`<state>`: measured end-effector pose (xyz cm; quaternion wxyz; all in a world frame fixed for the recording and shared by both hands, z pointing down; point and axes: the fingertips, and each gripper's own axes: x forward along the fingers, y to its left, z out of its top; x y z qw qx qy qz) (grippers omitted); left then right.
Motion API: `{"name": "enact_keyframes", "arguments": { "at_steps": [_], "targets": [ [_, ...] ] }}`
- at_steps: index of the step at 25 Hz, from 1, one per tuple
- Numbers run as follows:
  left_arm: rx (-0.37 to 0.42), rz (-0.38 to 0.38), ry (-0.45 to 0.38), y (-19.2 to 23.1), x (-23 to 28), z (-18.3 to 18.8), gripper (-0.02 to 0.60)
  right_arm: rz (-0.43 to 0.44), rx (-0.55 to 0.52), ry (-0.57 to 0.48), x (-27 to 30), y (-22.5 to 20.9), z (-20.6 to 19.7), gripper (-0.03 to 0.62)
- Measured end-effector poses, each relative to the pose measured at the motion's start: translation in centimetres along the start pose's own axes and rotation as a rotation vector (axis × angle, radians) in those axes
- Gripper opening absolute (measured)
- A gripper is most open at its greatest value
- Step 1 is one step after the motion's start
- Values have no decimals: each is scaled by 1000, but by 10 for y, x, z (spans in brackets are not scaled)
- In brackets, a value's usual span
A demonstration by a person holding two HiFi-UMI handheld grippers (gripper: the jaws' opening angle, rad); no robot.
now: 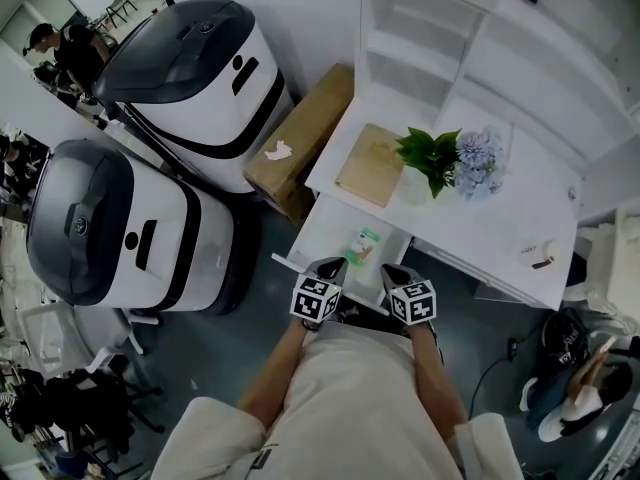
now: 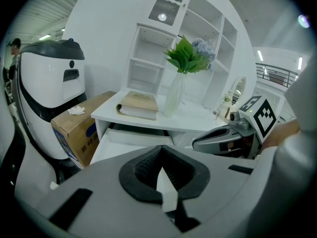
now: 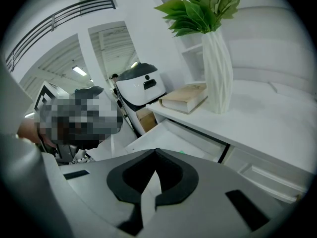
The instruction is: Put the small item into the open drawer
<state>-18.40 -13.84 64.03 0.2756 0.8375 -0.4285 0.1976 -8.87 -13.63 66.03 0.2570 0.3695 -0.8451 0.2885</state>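
Note:
The white desk's drawer (image 1: 325, 230) stands pulled out toward me. A small green and white packet (image 1: 365, 245) lies inside it, near the drawer's right side. I hold both grippers close to my body, just in front of the drawer's front edge. My left gripper (image 1: 330, 266) and right gripper (image 1: 392, 272) are both shut, with nothing between their jaws. In the left gripper view the jaws (image 2: 161, 150) meet in front of the open drawer (image 2: 133, 140), and the right gripper (image 2: 198, 143) shows beside it. The right gripper view has its closed jaws (image 3: 155, 152) over the drawer (image 3: 168, 138).
On the desk top (image 1: 530, 183) sit a tan book (image 1: 370, 165), a white vase with green leaves (image 1: 428, 158), blue flowers (image 1: 480, 158) and a small object (image 1: 540, 258). A cardboard box (image 1: 300, 138) and two big white and grey machines (image 1: 190, 78) stand to the left. A shelf unit (image 1: 415, 38) rises behind.

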Motion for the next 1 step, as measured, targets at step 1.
{"name": "enact_keyframes", "arguments": {
  "at_steps": [1],
  "targets": [
    [0,0,0,0,0,0,17,1,-1,0,1,0,1,26]
  ]
}}
